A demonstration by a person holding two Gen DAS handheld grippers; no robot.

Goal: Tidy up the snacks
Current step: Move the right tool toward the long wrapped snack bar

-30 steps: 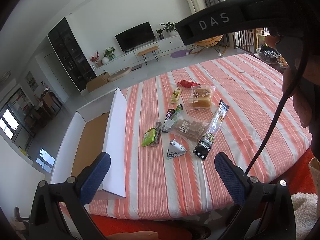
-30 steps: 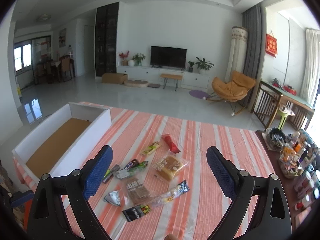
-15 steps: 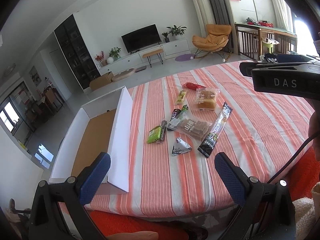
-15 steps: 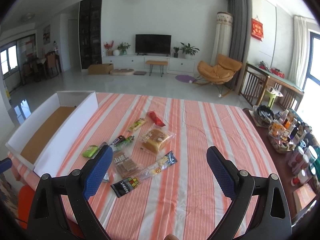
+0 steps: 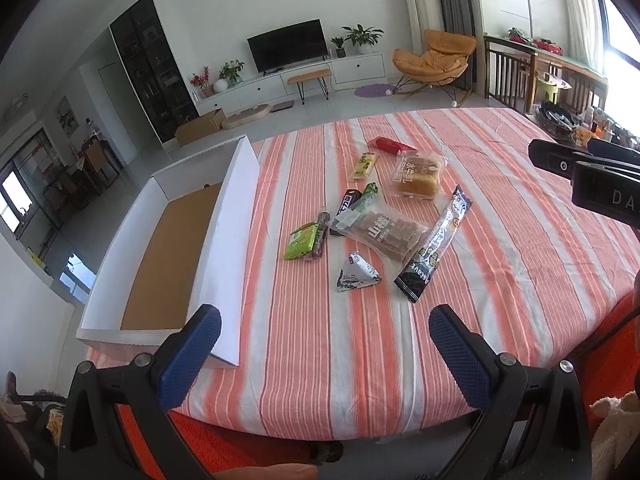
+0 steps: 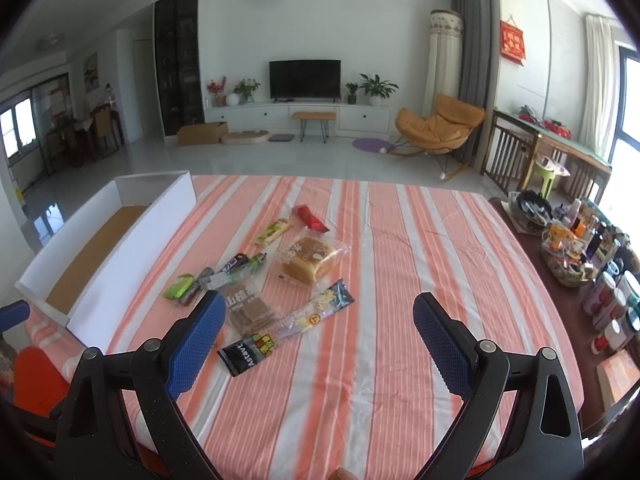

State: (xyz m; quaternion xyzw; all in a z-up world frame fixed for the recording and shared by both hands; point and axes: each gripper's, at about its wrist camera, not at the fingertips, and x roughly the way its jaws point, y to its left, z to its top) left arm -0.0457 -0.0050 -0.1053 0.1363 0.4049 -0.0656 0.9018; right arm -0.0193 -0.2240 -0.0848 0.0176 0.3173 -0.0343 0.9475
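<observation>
Several snack packets lie in a loose cluster on the striped tablecloth (image 5: 500, 216): a bread pack (image 5: 416, 178), a long black-ended stick pack (image 5: 436, 246), a brown wafer pack (image 5: 380, 232), a green packet (image 5: 301, 242), a small triangular packet (image 5: 356, 276) and a red packet (image 5: 390, 145). An open white box (image 5: 230, 216) with a brown floor stands left of them. My left gripper (image 5: 324, 344) is open and empty above the table's near edge. My right gripper (image 6: 316, 330) is open and empty above the near part of the cluster, over the stick pack (image 6: 288, 326).
A side table with jars and bottles (image 6: 592, 264) stands right of the table. The right gripper's body (image 5: 592, 184) shows at the right edge of the left wrist view. The white box (image 6: 120, 256) takes up the table's left side. Striped cloth lies right of the snacks.
The right gripper has dropped lower and moved right out of the left view's top. Both cameras have come closer to the snacks.
</observation>
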